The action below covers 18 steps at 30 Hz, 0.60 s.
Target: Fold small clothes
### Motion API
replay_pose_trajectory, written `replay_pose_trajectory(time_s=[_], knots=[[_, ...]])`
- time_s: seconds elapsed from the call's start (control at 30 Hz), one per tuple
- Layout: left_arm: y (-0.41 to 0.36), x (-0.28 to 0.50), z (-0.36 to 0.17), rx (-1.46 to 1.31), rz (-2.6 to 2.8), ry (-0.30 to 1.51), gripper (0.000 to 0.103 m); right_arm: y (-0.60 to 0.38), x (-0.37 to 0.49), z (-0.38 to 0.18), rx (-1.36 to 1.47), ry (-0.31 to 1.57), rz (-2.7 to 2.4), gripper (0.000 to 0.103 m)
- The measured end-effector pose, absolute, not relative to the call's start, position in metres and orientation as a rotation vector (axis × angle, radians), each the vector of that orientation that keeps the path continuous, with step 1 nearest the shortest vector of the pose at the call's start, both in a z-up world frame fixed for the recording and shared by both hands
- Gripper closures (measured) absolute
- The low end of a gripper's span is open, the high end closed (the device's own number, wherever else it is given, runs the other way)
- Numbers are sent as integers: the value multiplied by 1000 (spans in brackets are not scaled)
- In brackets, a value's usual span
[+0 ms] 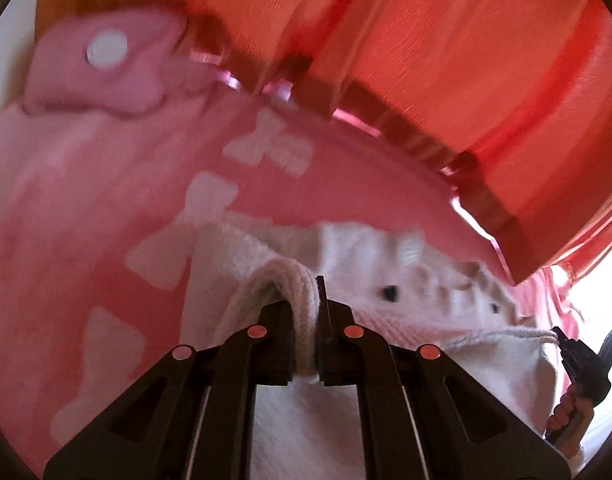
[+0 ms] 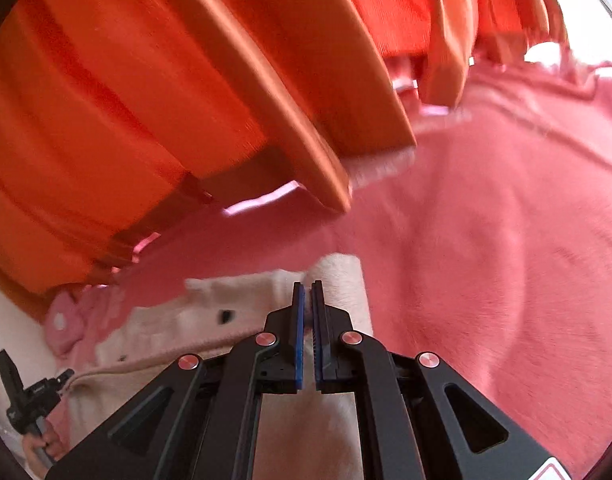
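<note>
A small cream-white fleecy garment with dark button-like dots and a ribbed hem lies on a pink blanket. My left gripper is shut on the garment's ribbed edge, which bulges up between the fingers. In the right wrist view my right gripper is shut on the other corner of the same garment, blue pads pressed nearly together. Each gripper shows in the other's view: the right one at lower right, the left one at lower left.
Orange pleated curtains hang just beyond the blanket, also filling the upper left of the right wrist view. A pink item with a white disc lies at the far left. The blanket carries white bow patterns.
</note>
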State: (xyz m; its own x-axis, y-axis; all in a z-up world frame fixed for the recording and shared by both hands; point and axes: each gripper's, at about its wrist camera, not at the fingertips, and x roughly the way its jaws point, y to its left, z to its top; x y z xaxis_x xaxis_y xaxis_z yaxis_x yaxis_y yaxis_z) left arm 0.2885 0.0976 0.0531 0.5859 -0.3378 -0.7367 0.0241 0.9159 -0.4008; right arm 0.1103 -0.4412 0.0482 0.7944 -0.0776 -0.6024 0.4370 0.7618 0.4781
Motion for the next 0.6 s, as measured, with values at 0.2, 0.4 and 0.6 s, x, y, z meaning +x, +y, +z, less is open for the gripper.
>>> replay_pose_trajectory(time_s=[0.2,0.4,0.6], knots=[[103,286,39,-437,-265,889,89,-441,107,54,642,545,-261,90],[107,267,62,-427,-241,820,25,-445,77,69,616,525,-309,47],[92,272,44,-366,-261,929,23,-428,102,47,574,681,-270,48]])
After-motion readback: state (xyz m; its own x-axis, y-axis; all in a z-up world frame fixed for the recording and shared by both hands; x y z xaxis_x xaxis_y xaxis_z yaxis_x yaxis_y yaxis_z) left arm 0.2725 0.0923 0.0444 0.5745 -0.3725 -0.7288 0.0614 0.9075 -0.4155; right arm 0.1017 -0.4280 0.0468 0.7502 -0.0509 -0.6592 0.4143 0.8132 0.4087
